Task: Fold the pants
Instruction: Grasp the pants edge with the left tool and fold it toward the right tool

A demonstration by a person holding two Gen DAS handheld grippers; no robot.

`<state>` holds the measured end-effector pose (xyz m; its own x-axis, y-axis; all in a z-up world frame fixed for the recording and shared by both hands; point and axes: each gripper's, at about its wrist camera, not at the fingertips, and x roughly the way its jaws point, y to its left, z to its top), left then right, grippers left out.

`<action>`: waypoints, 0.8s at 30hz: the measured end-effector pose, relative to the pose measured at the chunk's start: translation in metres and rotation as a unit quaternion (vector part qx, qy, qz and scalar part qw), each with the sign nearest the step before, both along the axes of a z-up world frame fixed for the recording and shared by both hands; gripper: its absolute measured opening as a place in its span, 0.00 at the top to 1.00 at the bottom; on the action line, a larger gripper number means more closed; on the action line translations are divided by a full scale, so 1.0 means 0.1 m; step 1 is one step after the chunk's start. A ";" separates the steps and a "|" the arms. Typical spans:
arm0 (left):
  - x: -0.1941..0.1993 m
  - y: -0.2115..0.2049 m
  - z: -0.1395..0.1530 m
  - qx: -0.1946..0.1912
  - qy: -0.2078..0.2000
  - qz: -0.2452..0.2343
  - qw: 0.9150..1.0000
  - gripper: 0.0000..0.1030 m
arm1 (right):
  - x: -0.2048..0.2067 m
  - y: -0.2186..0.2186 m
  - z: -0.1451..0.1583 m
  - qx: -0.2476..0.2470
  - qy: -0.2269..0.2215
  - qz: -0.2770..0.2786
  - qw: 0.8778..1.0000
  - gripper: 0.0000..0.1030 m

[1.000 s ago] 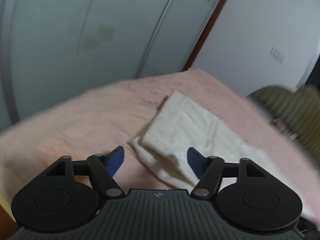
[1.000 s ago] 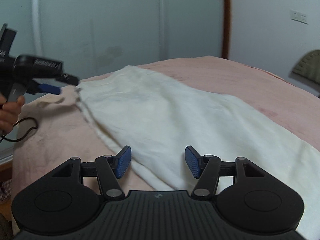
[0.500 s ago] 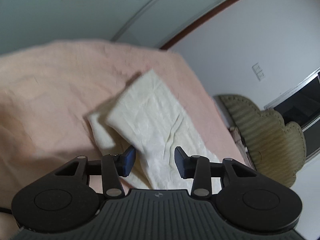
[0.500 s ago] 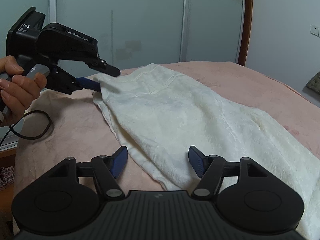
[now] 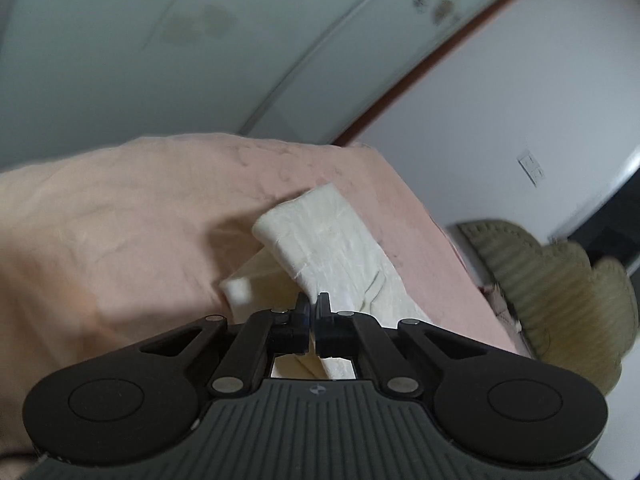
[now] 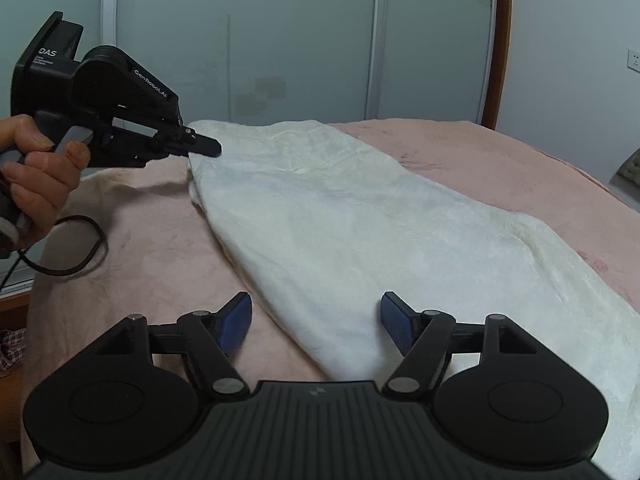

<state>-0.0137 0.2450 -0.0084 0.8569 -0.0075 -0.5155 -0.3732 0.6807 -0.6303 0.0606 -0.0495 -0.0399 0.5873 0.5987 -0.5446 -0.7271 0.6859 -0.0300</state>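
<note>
"DAS" and "GenRobot.AI" are printed on the left hand-held gripper [image 6: 208, 147], clamped on the cream pants' [image 6: 360, 216] corner. The right hand-held gripper [image 6: 316, 320], jaws just widening, straddles their near edge, gripping nothing.

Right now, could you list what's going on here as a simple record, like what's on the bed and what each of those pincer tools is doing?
surface: pink bedspread
garment: cream pants, spread flat across the bedspread
left gripper: has just closed; shut on the pants' edge at the far corner
right gripper: open, jaws just widened; they straddle the near edge of the pants without pinching
hand: holds the left gripper's handle
background: pale sliding doors, olive chair
fold: not yet begun
</note>
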 end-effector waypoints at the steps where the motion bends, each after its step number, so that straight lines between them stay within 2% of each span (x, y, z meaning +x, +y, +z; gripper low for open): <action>1: 0.03 0.02 -0.02 -0.007 0.013 -0.007 1.000 0.98 | 0.00 0.00 -0.01 0.000 0.000 0.002 1.000 0.27; 2: 0.04 0.03 -0.05 -0.015 0.023 -0.009 1.000 0.90 | 0.01 0.01 -0.03 -0.004 0.002 0.002 1.000 0.26; 4: 0.04 0.05 -0.10 -0.027 0.036 -0.007 0.999 0.85 | 0.03 0.02 -0.08 -0.010 0.008 -0.002 1.000 0.23; 5: 0.02 0.06 -0.12 -0.035 0.037 -0.007 0.999 0.78 | 0.04 0.02 -0.09 -0.009 0.011 -0.003 1.000 0.23; 6: 0.00 0.08 -0.15 -0.049 0.035 -0.009 0.998 0.66 | 0.04 0.01 -0.09 -0.007 0.013 -0.003 1.000 0.23; 7: -0.02 0.10 -0.16 -0.065 0.029 -0.013 0.997 0.59 | 0.05 0.01 -0.09 -0.005 0.014 -0.004 1.000 0.22; 8: -0.05 0.12 -0.18 -0.083 0.021 -0.018 0.996 0.48 | 0.06 0.00 -0.09 -0.004 0.016 -0.005 1.000 0.22; 11: -0.11 0.11 -0.20 -0.108 0.021 -0.014 0.994 0.30 | 0.04 0.01 -0.09 -0.007 0.016 -0.008 1.000 0.18; 16: -0.10 0.08 -0.24 -0.109 0.031 -0.011 0.993 0.28 | 0.03 0.01 -0.08 -0.010 0.013 -0.008 1.000 0.17; 20: 0.04 0.12 -0.34 -0.137 0.015 0.017 0.990 0.37 | 0.03 0.01 -0.08 -0.011 0.012 -0.009 1.000 0.17; 22: 0.08 0.12 -0.39 -0.146 0.015 0.040 0.988 0.50 | 0.02 0.02 -0.08 -0.011 0.011 -0.010 1.000 0.17; 23: 0.08 0.13 -0.41 -0.146 0.013 0.052 0.988 0.76 | 0.02 0.02 -0.08 -0.011 0.011 -0.010 1.000 0.17; 24: 0.07 0.14 -0.42 -0.147 0.012 0.061 0.987 0.85 | 0.02 0.02 -0.08 -0.011 0.011 -0.011 1.000 0.17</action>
<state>-0.0069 0.2591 -0.0505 0.8484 -0.0579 -0.5262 -0.4578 0.4190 -0.7842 0.0624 -0.0477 -0.0483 0.5874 0.5736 -0.5710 -0.7128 0.7008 -0.0293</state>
